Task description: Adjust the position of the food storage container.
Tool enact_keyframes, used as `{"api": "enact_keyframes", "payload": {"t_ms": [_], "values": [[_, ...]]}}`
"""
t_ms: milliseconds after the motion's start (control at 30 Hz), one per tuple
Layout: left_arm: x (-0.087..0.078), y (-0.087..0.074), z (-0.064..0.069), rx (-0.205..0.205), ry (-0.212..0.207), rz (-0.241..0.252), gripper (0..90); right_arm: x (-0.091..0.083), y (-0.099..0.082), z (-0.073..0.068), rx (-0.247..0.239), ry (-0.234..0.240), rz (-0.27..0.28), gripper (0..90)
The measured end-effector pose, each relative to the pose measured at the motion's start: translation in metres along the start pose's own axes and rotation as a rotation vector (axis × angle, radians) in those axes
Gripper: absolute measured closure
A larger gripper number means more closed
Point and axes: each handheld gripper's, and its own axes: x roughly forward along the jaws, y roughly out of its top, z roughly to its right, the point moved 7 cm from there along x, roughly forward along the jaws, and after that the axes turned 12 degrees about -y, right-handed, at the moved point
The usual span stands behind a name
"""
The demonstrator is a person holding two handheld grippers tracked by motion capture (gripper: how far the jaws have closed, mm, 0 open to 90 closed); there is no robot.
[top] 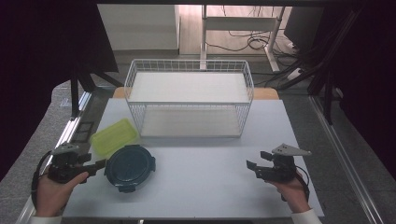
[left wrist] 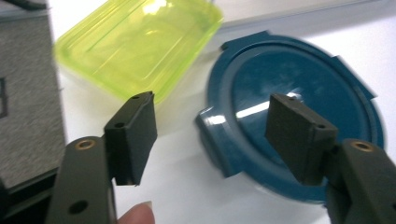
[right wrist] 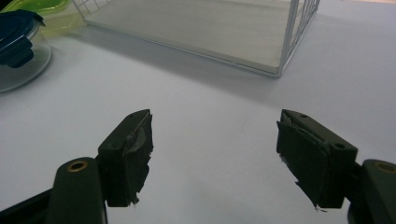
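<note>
A round clear container with a dark blue clip lid (top: 130, 166) stands at the front left of the white table. My left gripper (top: 100, 164) is just to its left, jaws open and pointing at it. In the left gripper view (left wrist: 210, 100) the blue lid (left wrist: 299, 79) lies beyond the jaws, one lid tab in line with the gap, and no pad presses on it. A lime-green rectangular container (top: 113, 136) lies upside down behind the lid (left wrist: 140, 42). My right gripper (top: 256, 161) is at the front right, open and empty (right wrist: 215, 121).
A white wire rack (top: 187, 113) with two white shelves stands at the middle back of the table; its corner (right wrist: 294, 37) lies ahead of the right gripper. Bare white tabletop (top: 210, 186) stretches between the two grippers. Dark curtains flank the table.
</note>
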Motion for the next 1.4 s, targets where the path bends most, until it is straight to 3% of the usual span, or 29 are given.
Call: {"api": "enact_keyframes", "payload": {"t_ms": [133,333,600,800,1000,1033,1167,1400], "values": [[-0.004,-0.008,-0.010,-0.024,0.033,-0.016,43.5,0.001,-0.001,-0.001,-0.007,0.001,-0.008,26.4],[0.000,-0.020,-0.020,-0.040,0.061,-0.080,60.6,0.003,-0.003,-0.002,-0.015,0.000,-0.021,26.2],[0.022,-0.031,-0.021,-0.061,0.032,-0.169,89.7,0.007,-0.007,-0.005,-0.029,0.004,-0.046,25.9],[0.034,-0.032,-0.018,-0.080,-0.002,-0.180,89.9,0.008,-0.010,-0.004,-0.032,0.002,-0.057,25.9],[0.045,-0.030,-0.011,-0.053,-0.007,-0.220,89.9,0.008,-0.009,-0.001,-0.030,-0.007,-0.054,25.9],[0.048,-0.031,-0.012,-0.066,-0.017,-0.223,90.0,0.007,-0.008,0.000,-0.028,-0.010,-0.054,25.9],[0.049,-0.031,-0.013,-0.087,-0.025,-0.214,90.0,0.007,-0.008,0.002,-0.025,-0.015,-0.053,25.9],[0.054,-0.029,-0.009,-0.086,-0.037,-0.208,90.0,0.008,-0.008,0.004,-0.014,-0.019,-0.059,25.9]]}}
